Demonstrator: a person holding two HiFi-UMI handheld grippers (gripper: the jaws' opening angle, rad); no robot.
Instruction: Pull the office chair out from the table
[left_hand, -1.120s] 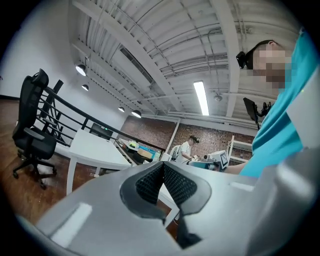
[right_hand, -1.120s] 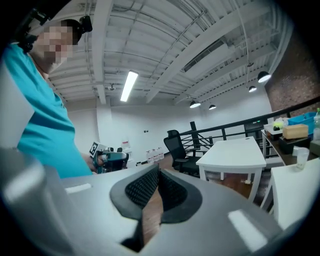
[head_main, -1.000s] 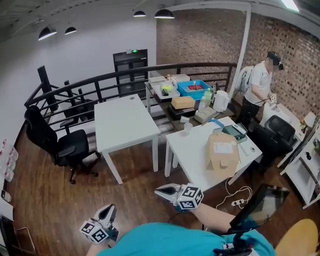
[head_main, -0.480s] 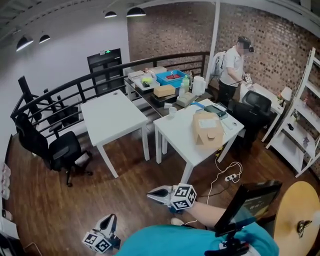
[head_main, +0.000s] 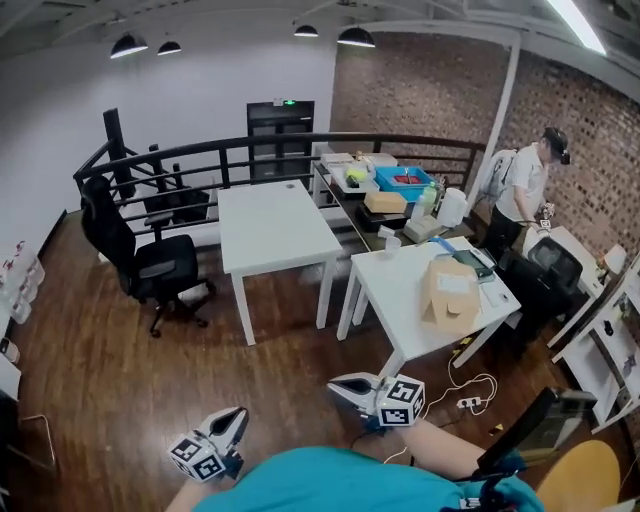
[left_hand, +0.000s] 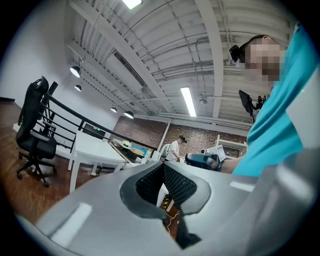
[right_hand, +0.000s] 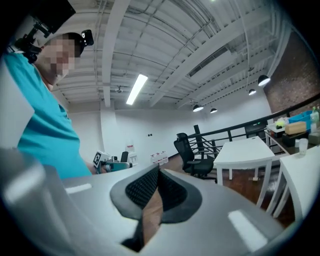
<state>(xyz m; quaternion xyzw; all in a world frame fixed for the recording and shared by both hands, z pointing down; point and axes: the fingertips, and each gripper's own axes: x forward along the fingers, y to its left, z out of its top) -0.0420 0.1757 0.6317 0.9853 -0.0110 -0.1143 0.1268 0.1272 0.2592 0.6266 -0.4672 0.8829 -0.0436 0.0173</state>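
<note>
Down low at the bottom edge, left gripper (head_main: 236, 418) and right gripper (head_main: 338, 384), both clamped tight on nothing, well apart from all the furniture. Way over at the left, against the black railing (head_main: 200, 150): black office chair (head_main: 150, 262), upright, near the left side of the bare white table (head_main: 275, 225), not tucked under it. On the nearer white table (head_main: 400, 290), a closed cardboard box (head_main: 450, 293), contents unseen. Further back, a blue bin (head_main: 404, 181) with something red inside, and beside it a pale tray (head_main: 350, 178) with a yellow-green item.
</note>
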